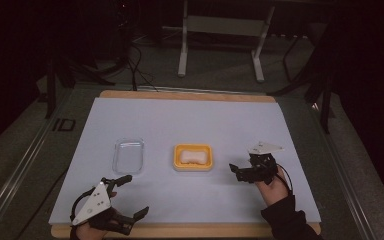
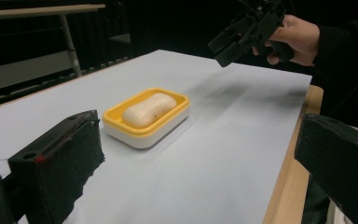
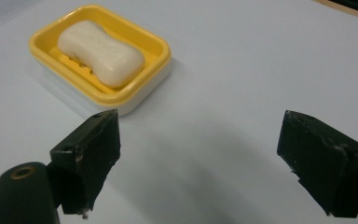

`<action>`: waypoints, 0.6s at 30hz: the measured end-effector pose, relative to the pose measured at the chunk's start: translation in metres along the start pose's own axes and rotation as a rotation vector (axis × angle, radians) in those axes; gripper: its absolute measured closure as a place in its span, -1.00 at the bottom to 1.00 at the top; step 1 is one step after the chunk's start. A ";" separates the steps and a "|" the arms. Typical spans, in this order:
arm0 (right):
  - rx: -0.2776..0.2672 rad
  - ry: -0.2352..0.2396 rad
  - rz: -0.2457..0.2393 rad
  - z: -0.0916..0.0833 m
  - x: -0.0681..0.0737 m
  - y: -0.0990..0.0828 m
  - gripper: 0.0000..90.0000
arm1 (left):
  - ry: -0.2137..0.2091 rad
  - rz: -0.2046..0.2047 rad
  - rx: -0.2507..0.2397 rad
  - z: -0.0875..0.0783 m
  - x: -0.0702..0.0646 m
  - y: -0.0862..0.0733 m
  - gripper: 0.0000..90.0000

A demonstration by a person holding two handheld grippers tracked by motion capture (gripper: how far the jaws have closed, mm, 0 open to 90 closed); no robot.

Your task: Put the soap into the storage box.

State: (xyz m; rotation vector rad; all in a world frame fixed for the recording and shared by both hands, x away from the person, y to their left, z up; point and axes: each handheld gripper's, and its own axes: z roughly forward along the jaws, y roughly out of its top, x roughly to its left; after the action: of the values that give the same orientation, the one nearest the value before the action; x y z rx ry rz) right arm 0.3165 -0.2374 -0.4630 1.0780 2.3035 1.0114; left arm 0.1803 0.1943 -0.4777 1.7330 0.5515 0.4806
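**Approach to the soap in its dish, right gripper leading**

The pale, waisted bar of soap lies flat in the yellow rectangular plastic soap dish with a white base, which stands near the middle of the light grey table sheet. The right gripper hangs just beside the dish, on its right in the high view, jaws spread wide and empty. The left gripper sits near the front edge, well apart from the dish, also released and empty.

Procedure, as judged from the layout:
- Turn the right gripper so the dish lies between the jaws, not off to one side as its own view has it
- Close across the narrow waist of the bar; the surface is likely slippery
- Keep the jaw tips clear of the yellow rim, or the light dish may slide or lift
- Bring the left gripper in to steady the dish if needed

Limits of view: the clear, shallow plastic tray left of the dish is faint against the sheet, so its contents cannot be judged. The underside of the soap is hidden. Dim lighting obscures the floor and white frame beyond
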 end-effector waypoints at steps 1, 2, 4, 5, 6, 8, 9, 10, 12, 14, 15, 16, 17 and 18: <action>-0.005 -0.009 0.007 -0.001 0.001 -0.002 -0.71 | -0.001 0.000 0.001 0.000 0.000 0.000 -0.97; -0.012 -0.011 0.009 -0.002 0.001 -0.004 -0.71 | -0.003 0.001 0.001 0.000 -0.001 0.000 -0.97; -0.018 -0.019 0.011 -0.004 0.001 -0.010 -0.71 | -0.005 0.005 0.001 0.000 -0.001 0.000 -0.97; -0.023 -0.021 0.015 -0.006 0.002 -0.012 -0.71 | -0.005 0.005 0.000 0.000 -0.001 0.000 -0.97; -0.022 -0.018 0.028 -0.007 0.002 -0.014 -0.71 | -0.004 0.005 0.001 0.000 -0.001 0.000 -0.97; -0.024 -0.021 0.034 -0.009 0.002 -0.016 -0.71 | -0.004 0.006 0.004 0.000 -0.001 0.000 -0.97; -0.025 -0.024 0.037 -0.010 0.001 -0.017 -0.71 | -0.004 0.006 0.004 0.000 -0.001 0.000 -0.97; -0.027 -0.028 0.040 -0.011 0.001 -0.018 -0.71 | -0.004 0.005 0.003 0.000 -0.002 0.000 -0.97; -0.028 -0.039 0.043 -0.013 0.001 -0.021 -0.71 | -0.002 0.005 0.006 0.000 -0.002 0.000 -0.97; -0.029 -0.038 0.046 -0.014 0.001 -0.023 -0.71 | -0.001 0.004 0.008 0.000 -0.002 0.000 -0.97; -0.028 -0.042 0.050 -0.015 0.001 -0.024 -0.71 | 0.001 0.004 0.011 0.000 -0.002 0.000 -0.97; -0.029 -0.041 0.050 -0.015 0.000 -0.026 -0.71 | 0.000 0.004 0.013 0.000 -0.002 0.000 -0.97; -0.028 -0.040 0.060 -0.016 0.000 -0.027 -0.71 | 0.000 0.004 0.013 0.000 -0.002 0.000 -0.97; -0.027 -0.036 0.065 -0.017 0.000 -0.028 -0.71 | 0.000 0.003 0.015 0.001 -0.002 0.000 -0.97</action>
State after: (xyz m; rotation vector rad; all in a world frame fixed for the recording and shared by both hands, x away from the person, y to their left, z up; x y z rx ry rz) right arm 0.2927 -0.2572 -0.4731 1.1575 2.2330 1.0368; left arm 0.1793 0.1926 -0.4777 1.7481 0.5533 0.4800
